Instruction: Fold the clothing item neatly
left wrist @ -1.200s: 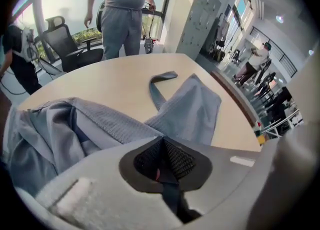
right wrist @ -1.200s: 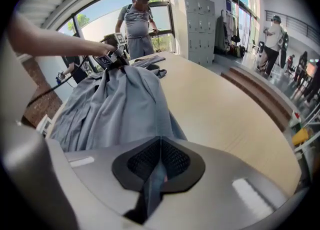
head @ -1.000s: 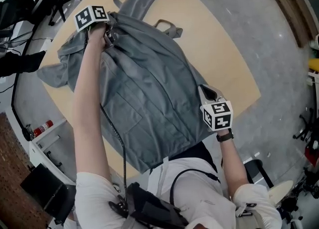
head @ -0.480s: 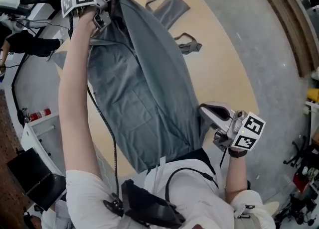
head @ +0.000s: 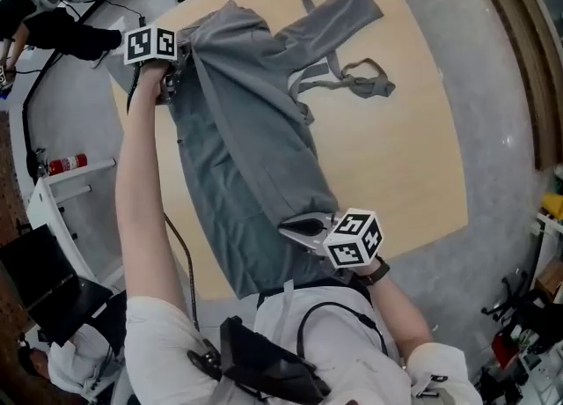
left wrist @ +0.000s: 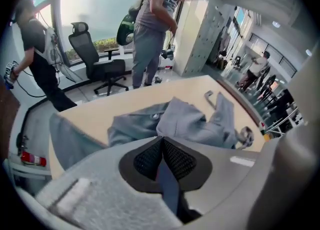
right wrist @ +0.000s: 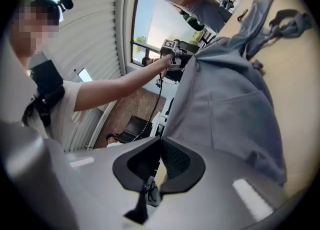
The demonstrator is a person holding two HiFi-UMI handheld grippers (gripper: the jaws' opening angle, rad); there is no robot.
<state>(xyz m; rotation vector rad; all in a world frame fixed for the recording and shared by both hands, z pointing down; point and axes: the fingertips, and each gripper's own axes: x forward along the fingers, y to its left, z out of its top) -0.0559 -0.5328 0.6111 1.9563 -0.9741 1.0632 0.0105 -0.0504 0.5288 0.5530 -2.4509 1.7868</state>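
- The cloth (head: 255, 130) lies on the table (head: 396, 157). A long part of it is pulled up into a ridge between the two grippers. Its near end reaches the table edge by the person.
- The left gripper (left wrist: 161, 150) is closed tight on a thin bit of cloth at the far end.
- The right gripper (right wrist: 160, 156) is closed too. It looks like it pinches the cloth edge at the near end.
- Both pinches look small. If a hand pulls too hard, the cloth could slip out and flop down in a heap.
- If one hand comes down before the other, the edges will not line up. Then the fold would be crooked.
- The straps (head: 352, 82) lie loose and twisty on the far side. If the fold lands on them, they could make a lump or poke out.
- The flat part under the ridge looks wrinkly. Putting the top part down on it could trap the wrinkles inside.
- The near end is right by the table edge. A tug toward the person could drag the cloth off the table.
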